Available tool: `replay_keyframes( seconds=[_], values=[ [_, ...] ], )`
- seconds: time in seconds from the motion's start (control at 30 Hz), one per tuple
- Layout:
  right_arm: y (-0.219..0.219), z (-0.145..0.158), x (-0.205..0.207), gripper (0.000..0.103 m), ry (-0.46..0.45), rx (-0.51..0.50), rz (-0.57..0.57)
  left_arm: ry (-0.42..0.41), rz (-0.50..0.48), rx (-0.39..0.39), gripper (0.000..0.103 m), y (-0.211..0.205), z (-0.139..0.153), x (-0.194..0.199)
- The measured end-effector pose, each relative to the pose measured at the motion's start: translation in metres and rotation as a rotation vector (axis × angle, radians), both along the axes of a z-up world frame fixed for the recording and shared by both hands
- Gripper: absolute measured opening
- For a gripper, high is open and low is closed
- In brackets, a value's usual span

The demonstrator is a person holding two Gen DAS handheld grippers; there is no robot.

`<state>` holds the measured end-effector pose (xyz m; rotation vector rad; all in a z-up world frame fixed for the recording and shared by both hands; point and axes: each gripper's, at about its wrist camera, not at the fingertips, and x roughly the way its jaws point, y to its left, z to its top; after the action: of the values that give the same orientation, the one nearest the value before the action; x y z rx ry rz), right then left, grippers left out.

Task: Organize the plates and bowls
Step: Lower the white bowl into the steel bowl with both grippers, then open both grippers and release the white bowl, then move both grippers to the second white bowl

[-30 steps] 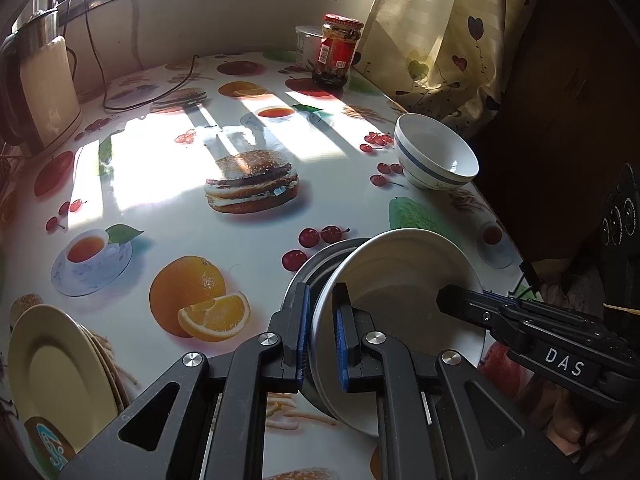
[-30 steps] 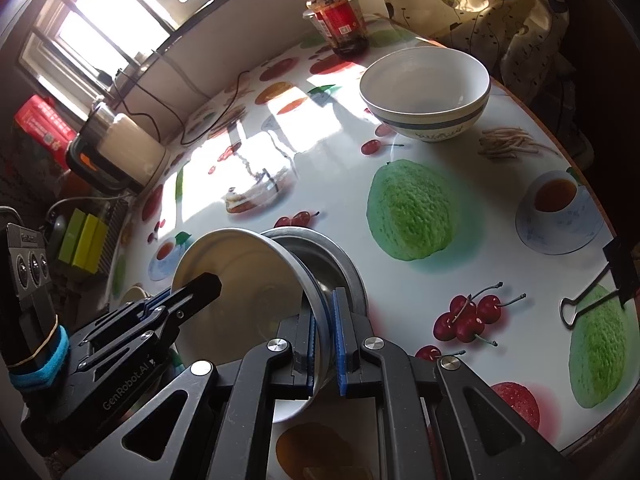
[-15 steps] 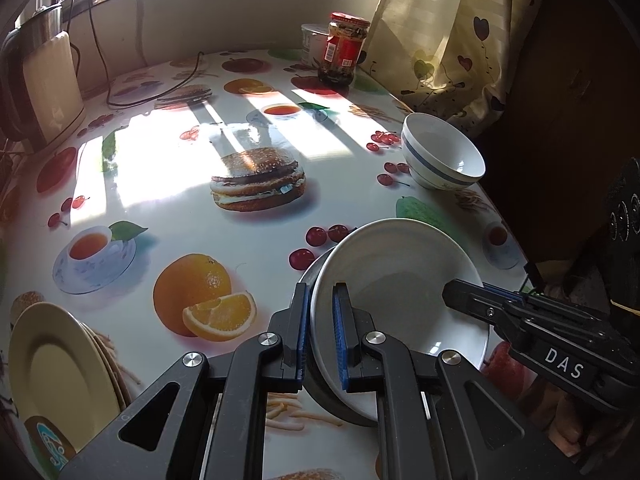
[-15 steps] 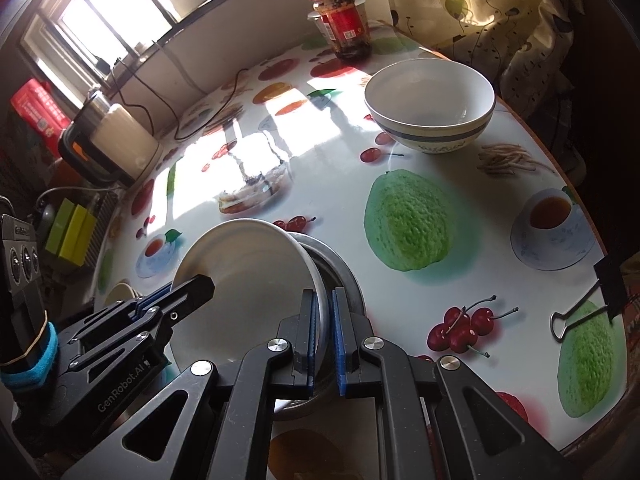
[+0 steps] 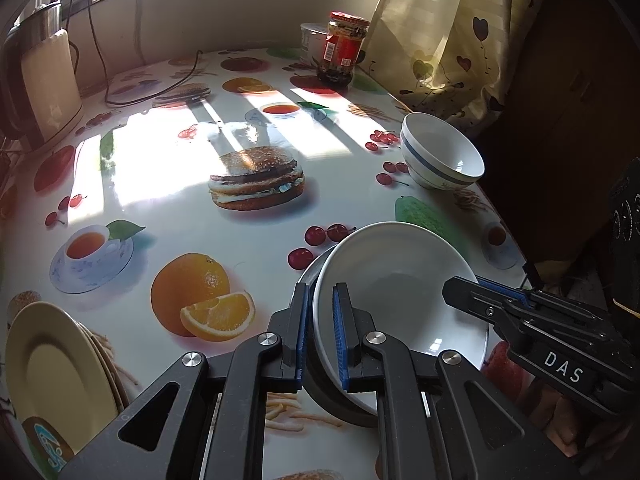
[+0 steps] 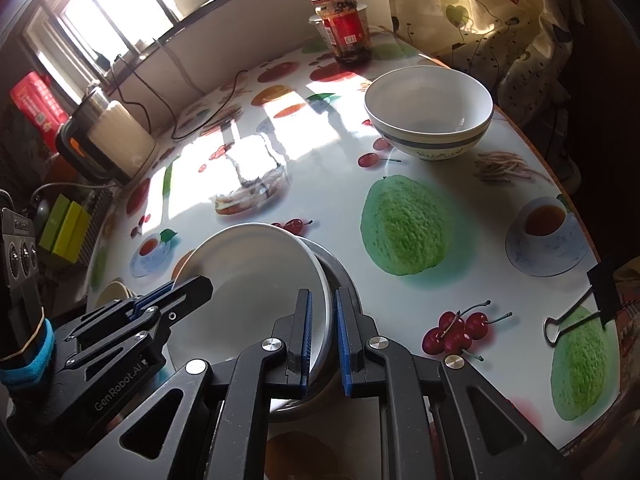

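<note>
A: Containers?

B: A white plate [image 5: 396,292] is being held tilted over a metal bowl [image 6: 340,280], which is sitting directly under it on the table [image 5: 256,236]. Nothing is being carried in the plate. A blue-banded bowl [image 5: 442,158] is standing empty, ahead and to the right of the left gripper [image 5: 320,334], well apart. A red-lidded jar [image 5: 340,50] with dark contents is seen far ahead. Yellow plates [image 5: 52,360] are stacked to the left gripper's left.

A: Plate versus grippers?

B: The plate's left rim is being pinched between the left gripper's blue pads, jaws narrow. The opposite rim is being clamped by the right gripper [image 6: 322,336], jaws also narrow. Each gripper is being seen across the plate from the other's camera.

A: Materials?

B: The plate is being read as glossy ceramic, round, shallow. The metal bowl is dull grey. The tablecloth is shiny plastic, printed with fruit, burgers and teacups. A black binder clip [image 6: 580,304] is lying to the right of the right gripper, near the table edge.
</note>
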<state>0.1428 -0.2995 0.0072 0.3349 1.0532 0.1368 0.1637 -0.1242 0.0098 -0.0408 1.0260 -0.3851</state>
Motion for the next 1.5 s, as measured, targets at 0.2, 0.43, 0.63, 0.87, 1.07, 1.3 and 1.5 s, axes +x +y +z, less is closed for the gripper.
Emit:
replay_keyframes(
  seconds=[0.2,0.43,0.63,0.87,1.07,1.3,1.5],
  values=[
    [0.004,0.005,-0.002,0.033,-0.032,-0.052,-0.004,-0.010,0.015,0.013,0.020,0.002,0.003,-0.001],
    [0.004,0.011,-0.004,0.040,-0.059,-0.075,-0.007,-0.027,0.023,0.017,0.031,0.003,0.009,-0.002],
    [0.000,0.020,-0.006,0.045,-0.099,-0.088,-0.019,-0.066,0.020,0.037,0.035,0.000,0.021,-0.002],
    [-0.008,0.027,-0.005,0.046,-0.122,-0.094,-0.033,-0.092,0.017,0.035,0.035,-0.007,0.032,0.003],
    [-0.018,0.031,-0.004,0.052,-0.144,-0.093,-0.041,-0.106,0.004,0.026,0.035,-0.018,0.039,0.011],
    [-0.033,0.034,0.000,0.053,-0.161,-0.112,-0.065,-0.099,-0.022,0.001,0.035,-0.033,0.041,0.023],
    [-0.051,0.038,0.009,0.053,-0.184,-0.155,-0.083,-0.112,-0.032,0.000,0.035,-0.048,0.046,0.038]
  ],
)
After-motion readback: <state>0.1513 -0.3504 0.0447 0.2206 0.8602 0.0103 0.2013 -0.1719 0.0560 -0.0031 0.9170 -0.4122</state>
